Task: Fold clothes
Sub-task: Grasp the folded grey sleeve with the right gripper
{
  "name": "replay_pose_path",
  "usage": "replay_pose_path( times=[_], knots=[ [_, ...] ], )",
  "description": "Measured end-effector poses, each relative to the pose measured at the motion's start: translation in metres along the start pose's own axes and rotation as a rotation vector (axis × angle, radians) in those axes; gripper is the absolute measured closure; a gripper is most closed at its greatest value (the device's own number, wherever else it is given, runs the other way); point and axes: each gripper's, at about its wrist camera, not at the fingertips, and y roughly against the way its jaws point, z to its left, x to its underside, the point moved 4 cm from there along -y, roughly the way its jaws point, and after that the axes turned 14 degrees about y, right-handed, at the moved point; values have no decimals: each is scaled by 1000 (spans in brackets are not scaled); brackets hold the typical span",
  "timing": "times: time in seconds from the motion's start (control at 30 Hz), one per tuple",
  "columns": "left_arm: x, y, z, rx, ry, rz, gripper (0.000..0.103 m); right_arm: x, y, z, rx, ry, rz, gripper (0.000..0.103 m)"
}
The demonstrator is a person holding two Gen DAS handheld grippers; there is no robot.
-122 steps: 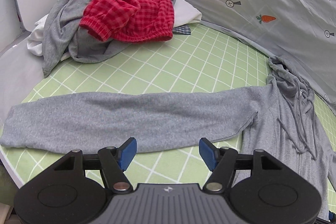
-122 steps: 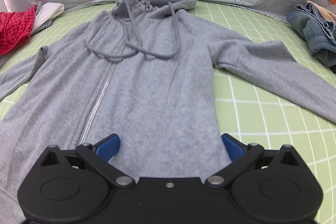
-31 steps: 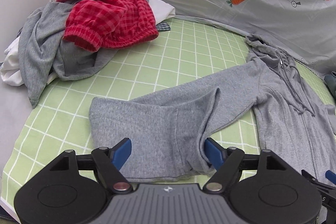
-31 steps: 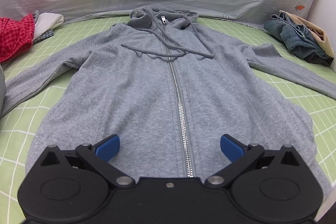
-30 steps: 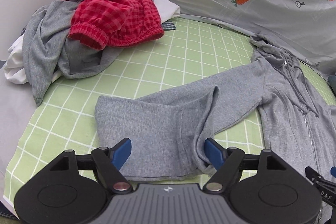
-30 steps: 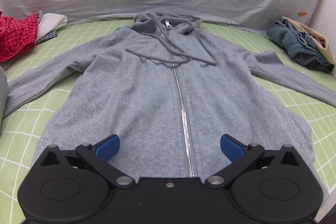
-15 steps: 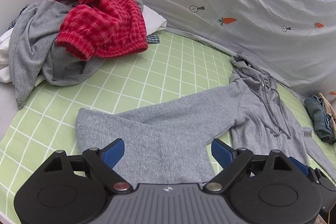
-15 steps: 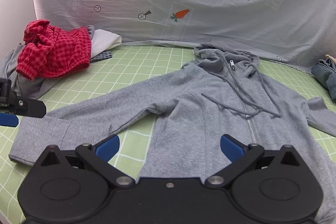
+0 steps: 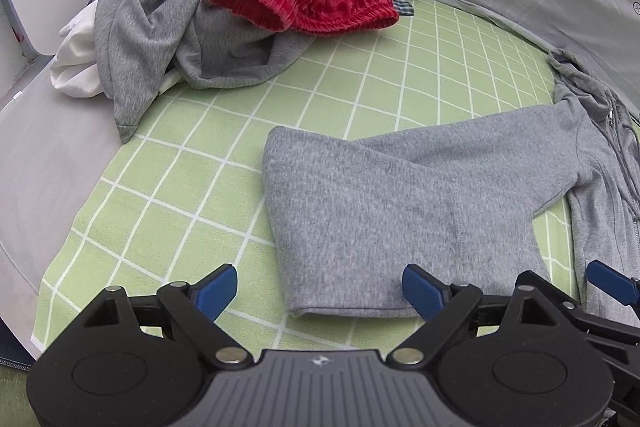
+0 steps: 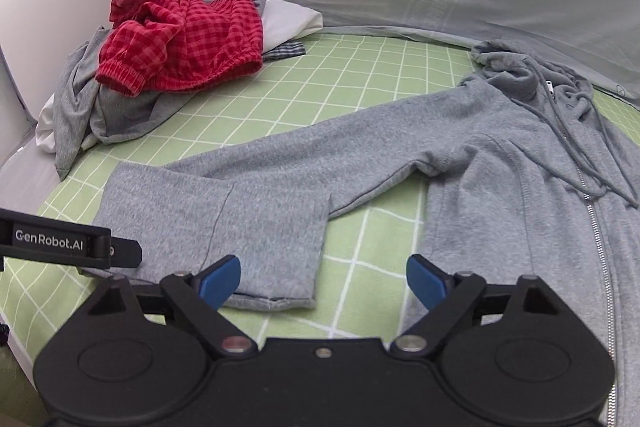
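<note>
Folding the grey hoodie's [image 10: 500, 187] doubled-back sleeve [image 10: 216, 223] is underway, both hand-held grippers (left [image 9: 316, 291] spread wide, right [image 10: 324, 277] just narrowing, neither holding cloth) needing to grip it next.

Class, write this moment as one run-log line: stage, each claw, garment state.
stage: sleeve fold | left claw: open, empty | right claw: open, has been closing, empty | grey zip-up fleece hoodie: flat, left sleeve doubled back

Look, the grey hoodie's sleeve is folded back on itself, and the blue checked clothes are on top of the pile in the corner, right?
Not quite. The checked clothes on top of the pile are red, not blue, as the right wrist view shows. The rest holds: the grey hoodie has its sleeve folded back on itself.
</note>
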Motion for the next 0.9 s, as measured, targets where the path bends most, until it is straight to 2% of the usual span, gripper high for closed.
replay_pose_path(
  times=[0.13,0.2,0.27,0.3,0.37,0.53,0.7,0.9],
  knots=[
    [5,-3,1,-5,-2,19,13,-1,-10,8,-39,16,28,41],
    [7,-4,1,-9,-7,24,13,-1,-13,10,-55,21,33,46],
    [8,-5,1,-11,-8,29,13,-2,-14,11,-72,37,31,62],
    [7,-5,1,-12,-8,30,13,-2,-14,12,-74,47,31,66],
    [7,-5,0,-16,-9,30,13,-4,-14,11,-77,60,29,89],
    [5,-3,-8,-19,-21,24,13,-8,-10,0,-96,25,4,95],
    [6,0,-23,-21,-44,15,13,-16,-1,-14,-74,12,-19,95],
    [9,4,-51,-10,-66,4,13,-20,10,-48,-47,-27,-39,95]
  ],
)
